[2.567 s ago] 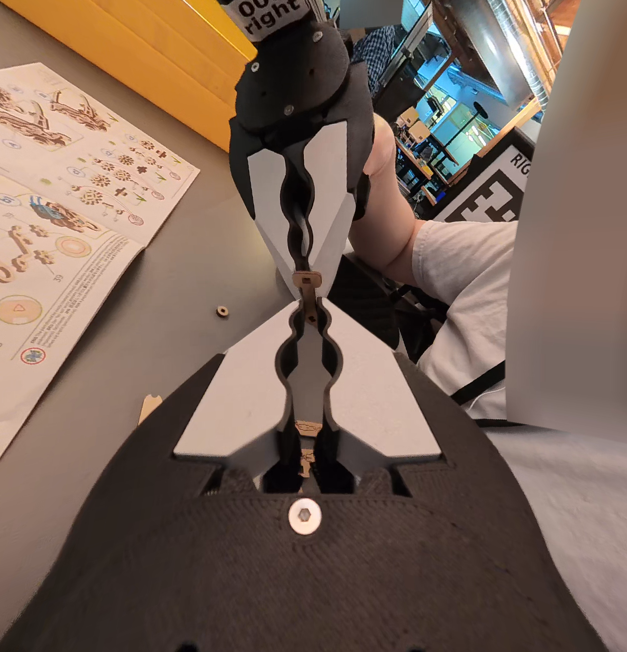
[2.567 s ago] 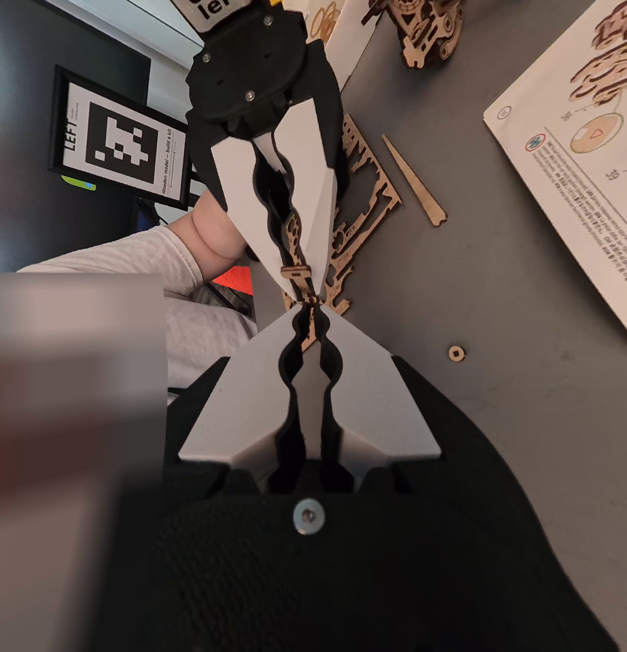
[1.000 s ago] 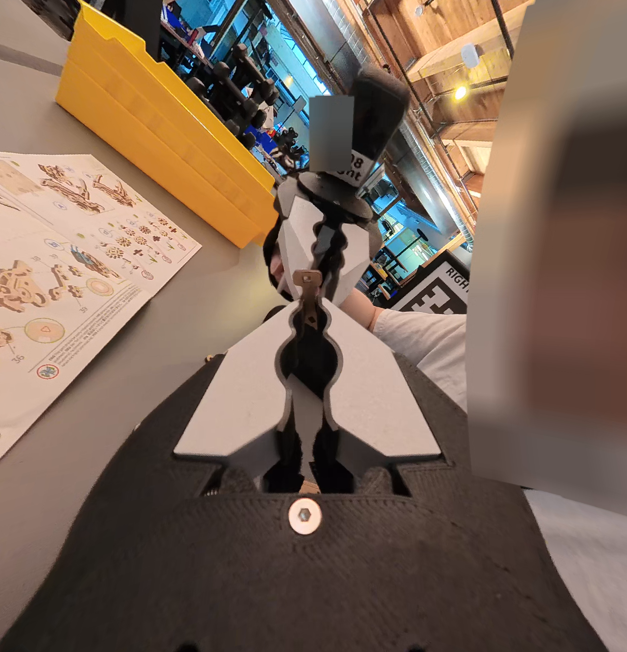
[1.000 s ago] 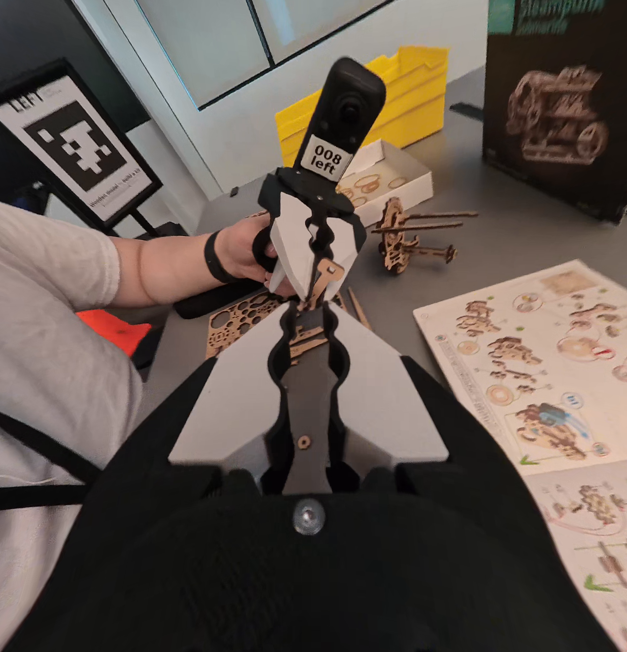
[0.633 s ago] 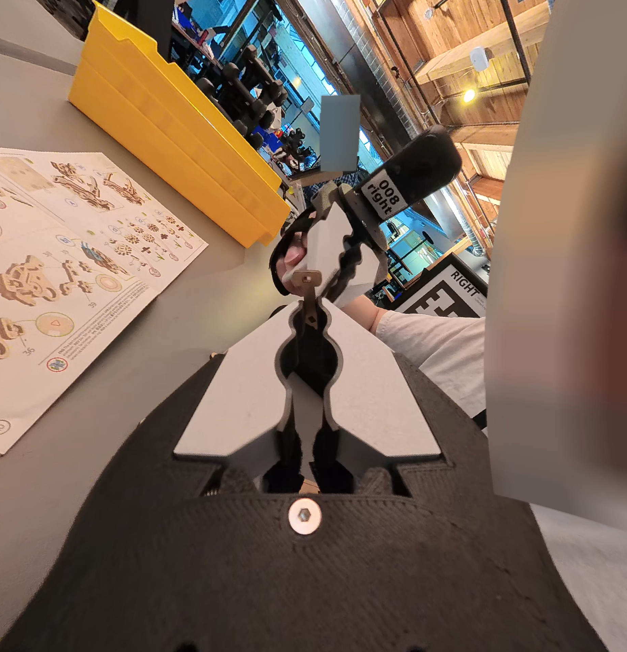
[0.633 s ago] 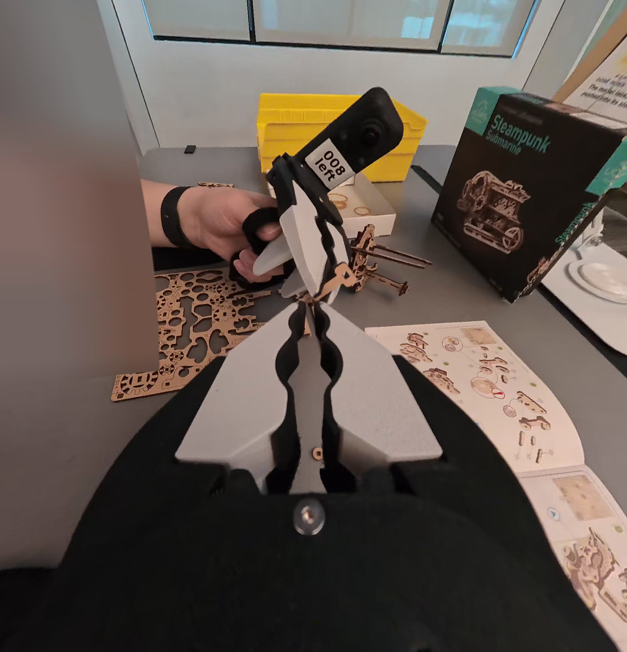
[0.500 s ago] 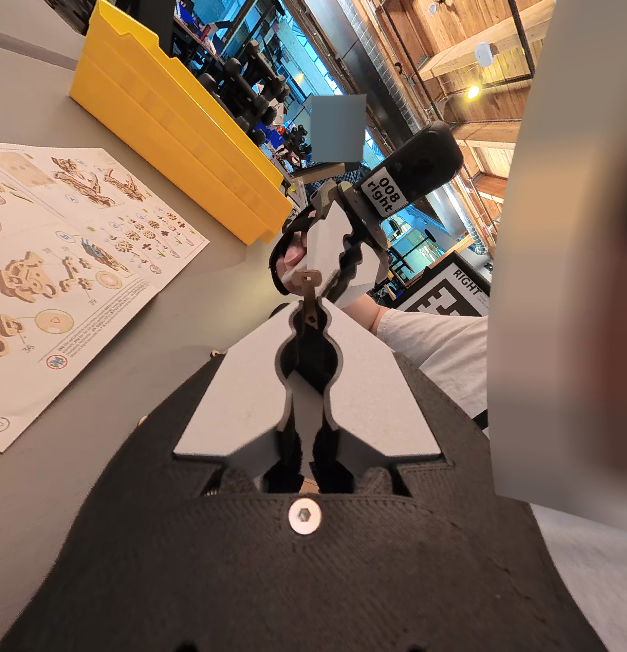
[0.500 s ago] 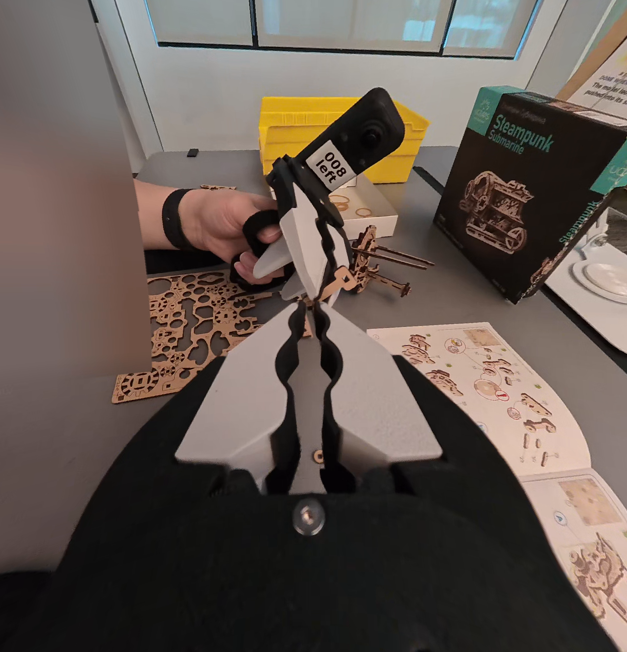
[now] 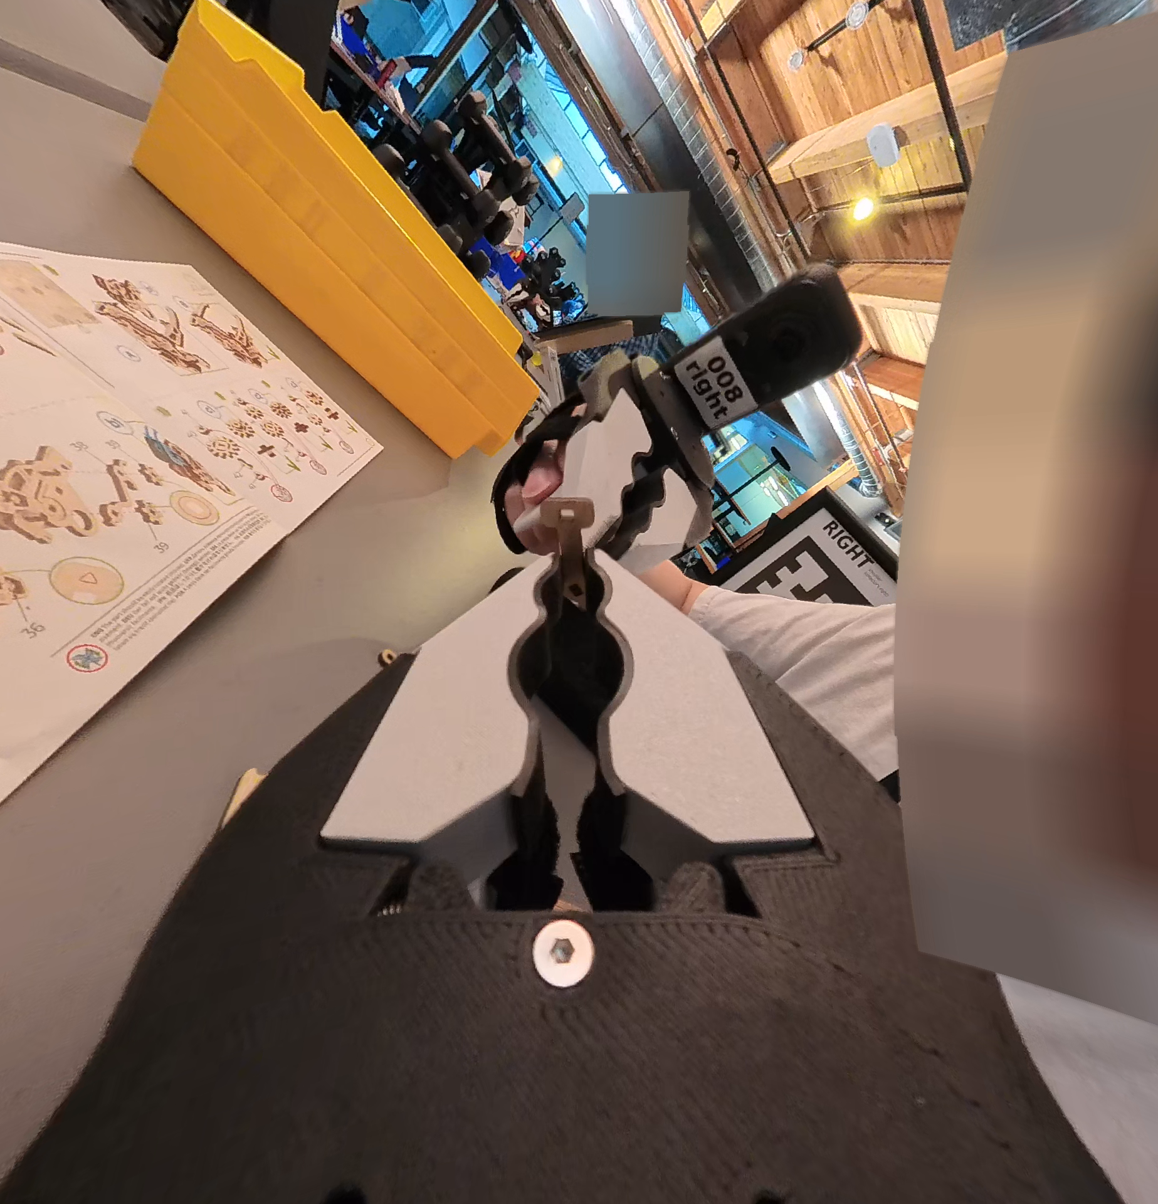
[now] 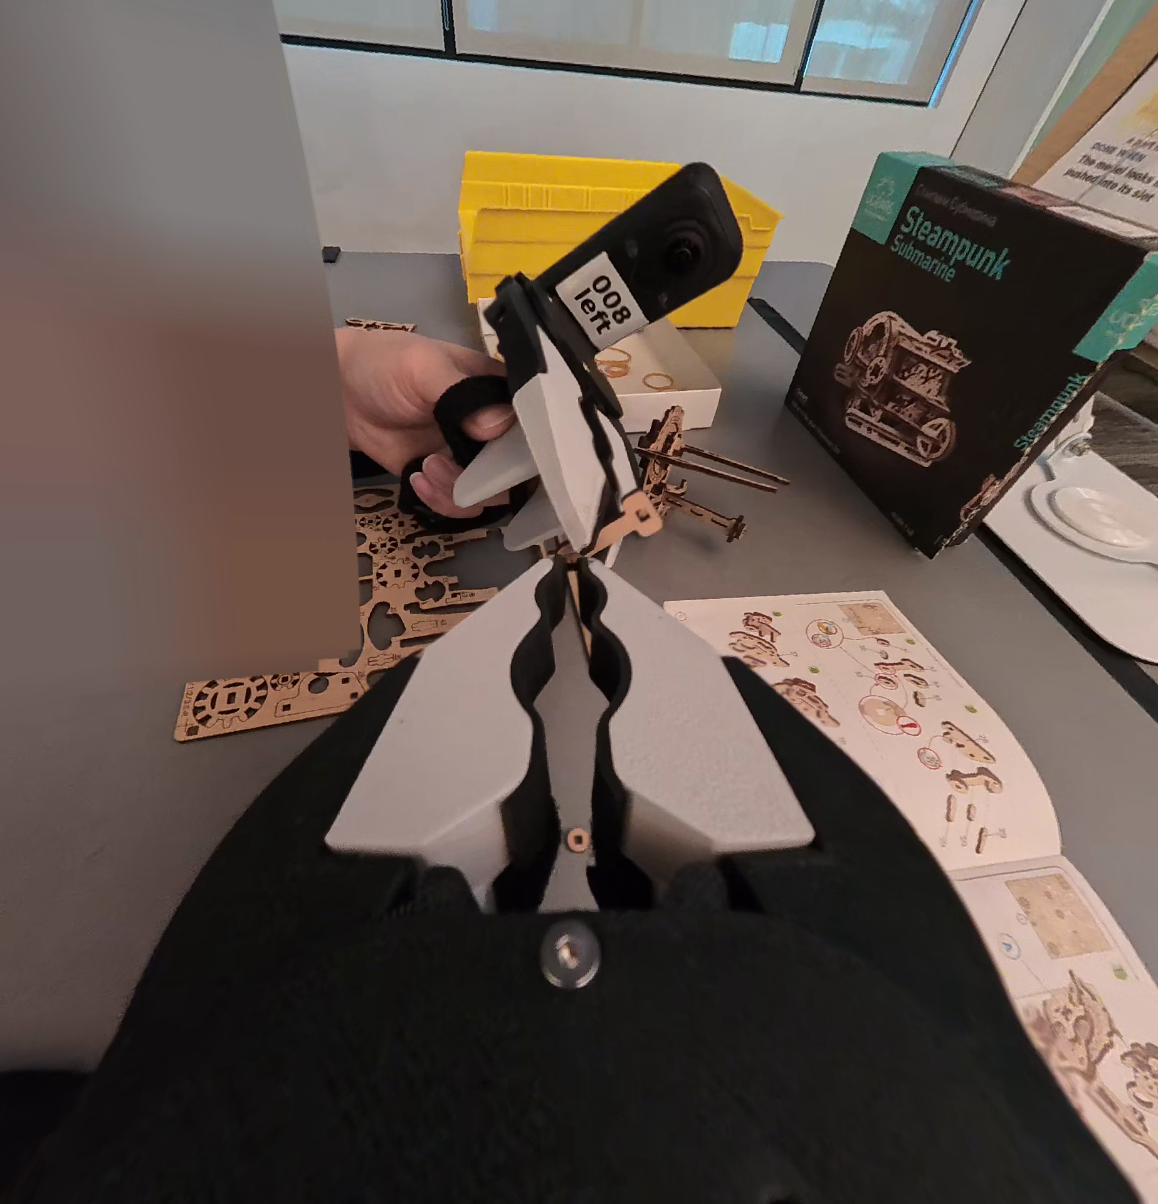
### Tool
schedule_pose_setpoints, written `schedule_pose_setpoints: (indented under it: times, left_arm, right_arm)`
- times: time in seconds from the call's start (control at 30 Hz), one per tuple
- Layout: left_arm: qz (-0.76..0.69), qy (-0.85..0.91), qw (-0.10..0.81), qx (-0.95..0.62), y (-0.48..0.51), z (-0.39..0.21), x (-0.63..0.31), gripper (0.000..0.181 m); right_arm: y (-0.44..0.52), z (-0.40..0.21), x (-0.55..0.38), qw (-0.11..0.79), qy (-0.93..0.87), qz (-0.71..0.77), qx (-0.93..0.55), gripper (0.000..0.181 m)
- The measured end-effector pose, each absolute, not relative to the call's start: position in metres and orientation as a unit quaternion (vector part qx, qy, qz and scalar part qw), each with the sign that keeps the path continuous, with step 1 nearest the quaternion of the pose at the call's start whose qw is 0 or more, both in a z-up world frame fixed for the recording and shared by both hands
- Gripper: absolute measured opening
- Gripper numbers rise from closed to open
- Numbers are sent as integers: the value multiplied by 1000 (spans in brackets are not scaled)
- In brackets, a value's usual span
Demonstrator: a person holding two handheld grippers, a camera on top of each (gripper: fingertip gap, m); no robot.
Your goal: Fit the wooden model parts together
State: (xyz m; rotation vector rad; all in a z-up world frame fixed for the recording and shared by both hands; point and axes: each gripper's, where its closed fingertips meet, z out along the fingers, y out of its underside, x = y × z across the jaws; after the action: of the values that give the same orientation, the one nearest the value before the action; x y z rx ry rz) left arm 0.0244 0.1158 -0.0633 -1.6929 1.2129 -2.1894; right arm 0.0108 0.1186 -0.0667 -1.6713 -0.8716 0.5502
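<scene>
My left gripper [image 9: 569, 560] is shut on a small flat wooden part [image 9: 566, 521] whose square-holed head sticks out past the fingertips. It also shows in the right wrist view, where the left gripper [image 10: 586, 531] holds the part [image 10: 638, 521] above the table. My right gripper [image 10: 571, 565] is shut on a thin wooden piece [image 10: 579, 612] seen edge-on, its tips just below the left gripper's. In the left wrist view the right gripper [image 9: 618, 479] sits tilted just beyond the held part.
On the grey table are an instruction sheet [image 10: 889, 703], a cut-out wooden sheet [image 10: 394, 586], a part-built wooden model [image 10: 667, 469], a white box of rings [image 10: 661, 384], a yellow bin [image 10: 602, 215], a black kit box [image 10: 967, 365] and a small wooden ring [image 10: 577, 840]. Less than 4 cm separates the two grippers' tips.
Both grippers have swung up from pointing down at the table to level. The tips have drawn slightly apart. The right gripper has rolled sideways. Little has moved in the last half second.
</scene>
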Motion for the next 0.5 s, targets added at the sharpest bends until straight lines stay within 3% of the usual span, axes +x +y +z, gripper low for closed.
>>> schedule_pose_setpoints:
  times: [0.5]
  left_arm:
    - [-741,377,64,-552,116,-55,26,4]
  right_arm:
    - [118,-58,12,583,-361,226,-692,1]
